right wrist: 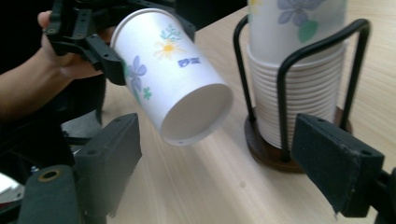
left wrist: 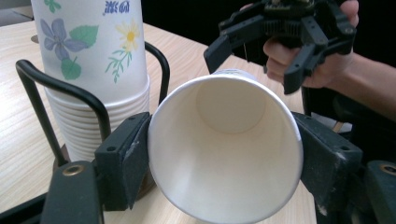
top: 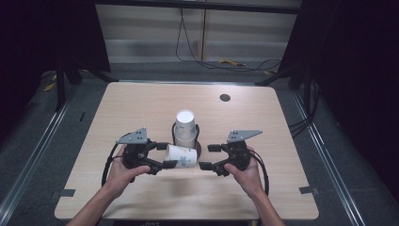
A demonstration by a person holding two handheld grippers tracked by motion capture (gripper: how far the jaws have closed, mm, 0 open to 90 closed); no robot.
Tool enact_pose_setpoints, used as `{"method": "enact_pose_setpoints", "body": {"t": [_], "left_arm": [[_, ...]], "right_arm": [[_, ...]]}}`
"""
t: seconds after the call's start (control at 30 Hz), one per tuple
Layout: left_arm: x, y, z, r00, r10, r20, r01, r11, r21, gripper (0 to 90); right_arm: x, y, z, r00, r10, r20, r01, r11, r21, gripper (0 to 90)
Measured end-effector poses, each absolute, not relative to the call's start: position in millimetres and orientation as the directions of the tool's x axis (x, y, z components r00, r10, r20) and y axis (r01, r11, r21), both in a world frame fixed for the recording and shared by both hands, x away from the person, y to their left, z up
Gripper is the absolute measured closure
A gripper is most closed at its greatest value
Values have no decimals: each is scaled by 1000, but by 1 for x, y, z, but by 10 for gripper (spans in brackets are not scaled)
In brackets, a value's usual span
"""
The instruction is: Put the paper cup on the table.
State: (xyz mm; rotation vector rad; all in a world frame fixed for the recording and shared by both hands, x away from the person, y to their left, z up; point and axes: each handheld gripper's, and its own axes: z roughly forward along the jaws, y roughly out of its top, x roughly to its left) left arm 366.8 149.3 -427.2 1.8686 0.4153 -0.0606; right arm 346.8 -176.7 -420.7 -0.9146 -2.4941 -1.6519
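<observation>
Left gripper (top: 165, 155) clamps a floral paper cup (top: 182, 156) at its rim, cup horizontal above the desk (top: 141, 108), base toward 3 o'clock. Right gripper (top: 207, 157) is spread wide, aligned on that base. At 12 o'clock: cup stack (top: 185, 127) in wire holder (right wrist: 308, 93). Judged step: handover; right jaws must close on the base. The stack's top is cropped in both gripper views.

2 bare forearms, left gripper (top: 162, 155) and right gripper (top: 211, 157) black, grey 3-cornered top plates, black cables
</observation>
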Motion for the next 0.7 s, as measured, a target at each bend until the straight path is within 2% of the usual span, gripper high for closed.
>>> {"method": "enact_pose_setpoints", "body": {"t": [0.1, 0.33, 0.7], "left_arm": [[366, 152, -427, 937, 261, -232, 306, -296, 905, 254], [364, 165, -426, 928, 297, -225, 321, -328, 889, 253], [362, 189, -429, 915, 356, -188, 329, -391, 860, 251]], "right_arm": [[345, -180, -421, -812, 504, 294, 471, 270, 840, 135], [338, -192, -417, -745, 612, 264, 482, 221, 848, 149], [340, -194, -416, -715, 653, 249, 487, 211, 847, 152]]}}
